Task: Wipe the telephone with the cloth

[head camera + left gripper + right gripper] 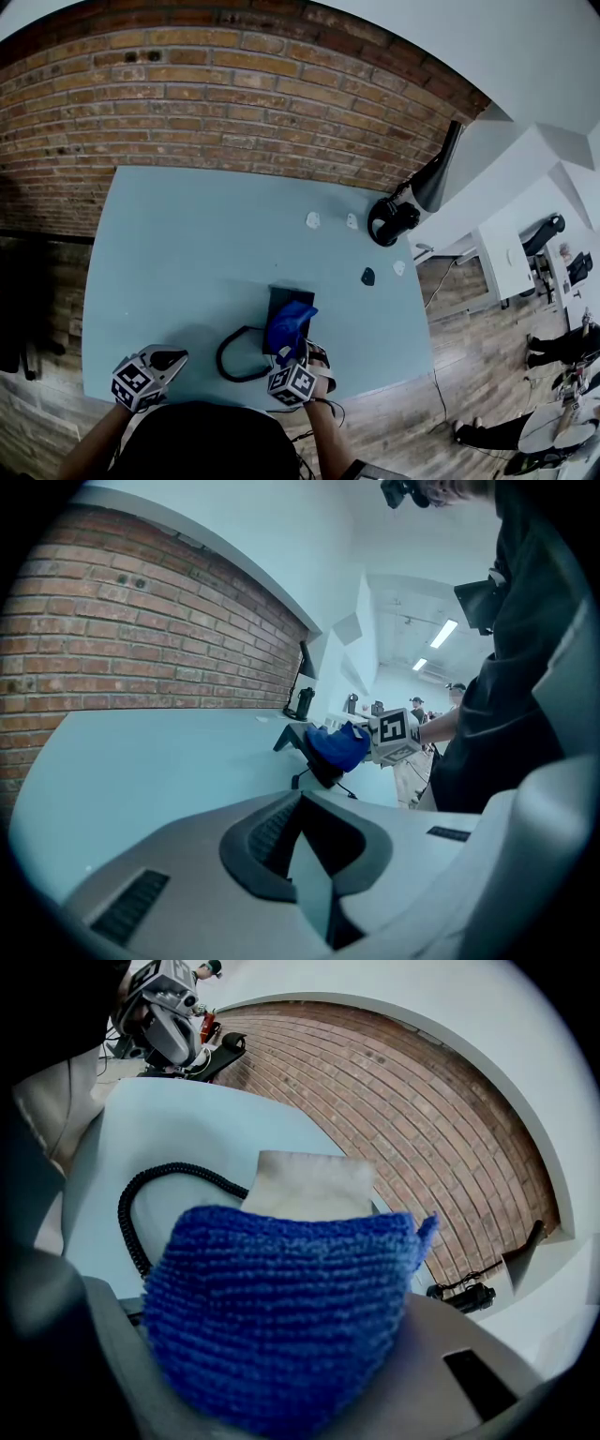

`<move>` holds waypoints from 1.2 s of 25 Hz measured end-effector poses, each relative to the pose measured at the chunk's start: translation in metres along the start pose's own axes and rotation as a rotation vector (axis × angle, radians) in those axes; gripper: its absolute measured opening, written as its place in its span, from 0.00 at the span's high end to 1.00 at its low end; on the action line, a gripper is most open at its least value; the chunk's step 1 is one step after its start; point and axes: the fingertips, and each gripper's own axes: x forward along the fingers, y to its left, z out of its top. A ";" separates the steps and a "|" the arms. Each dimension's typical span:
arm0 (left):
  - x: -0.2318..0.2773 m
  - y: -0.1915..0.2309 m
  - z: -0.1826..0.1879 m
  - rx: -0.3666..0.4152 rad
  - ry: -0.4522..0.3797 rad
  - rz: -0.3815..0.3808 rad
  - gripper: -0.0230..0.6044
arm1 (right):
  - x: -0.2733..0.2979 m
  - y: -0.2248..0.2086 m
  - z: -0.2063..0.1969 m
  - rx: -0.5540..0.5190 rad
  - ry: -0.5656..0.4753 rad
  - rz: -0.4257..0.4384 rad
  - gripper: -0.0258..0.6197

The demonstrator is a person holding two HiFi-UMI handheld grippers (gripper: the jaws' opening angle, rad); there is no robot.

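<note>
A dark telephone sits on the light blue table near its front edge, with its coiled black cord looping to the left. My right gripper is shut on a blue cloth and holds it against the phone's near end. In the right gripper view the cloth fills the jaws of the right gripper, with the telephone and cord just beyond it. My left gripper hovers apart at the front left, shut and holding nothing. From there I see the cloth on the telephone.
A black headset-like object and a dark stand are at the table's far right corner. Small white bits and a small dark piece lie on the right half. A brick wall runs behind. People stand far right.
</note>
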 end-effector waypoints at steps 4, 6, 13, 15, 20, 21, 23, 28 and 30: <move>0.001 -0.002 0.000 -0.001 0.003 -0.002 0.93 | -0.001 0.007 -0.005 0.011 -0.001 0.008 0.82; 0.001 -0.002 -0.001 0.002 0.003 -0.005 0.93 | -0.002 0.011 -0.006 0.019 0.003 0.015 0.82; 0.002 0.000 0.000 0.006 0.000 -0.007 0.93 | -0.004 0.016 -0.008 0.008 0.004 0.011 0.82; 0.002 -0.001 0.000 0.004 0.001 -0.009 0.93 | -0.004 0.020 -0.010 0.000 0.014 0.024 0.82; 0.000 0.002 -0.001 0.002 0.005 -0.004 0.93 | -0.007 0.024 -0.013 0.059 0.035 0.079 0.82; 0.000 0.004 -0.001 0.001 0.004 -0.002 0.93 | -0.007 0.024 -0.013 0.106 0.034 0.106 0.81; -0.002 0.006 0.000 0.003 0.003 0.001 0.93 | -0.010 0.024 -0.013 0.247 0.010 0.190 0.79; -0.005 0.012 0.007 0.005 -0.009 0.014 0.93 | -0.022 -0.011 0.001 0.681 -0.168 0.351 0.77; -0.006 0.015 0.011 0.006 -0.014 0.019 0.93 | -0.023 -0.046 0.000 0.751 -0.197 0.291 0.77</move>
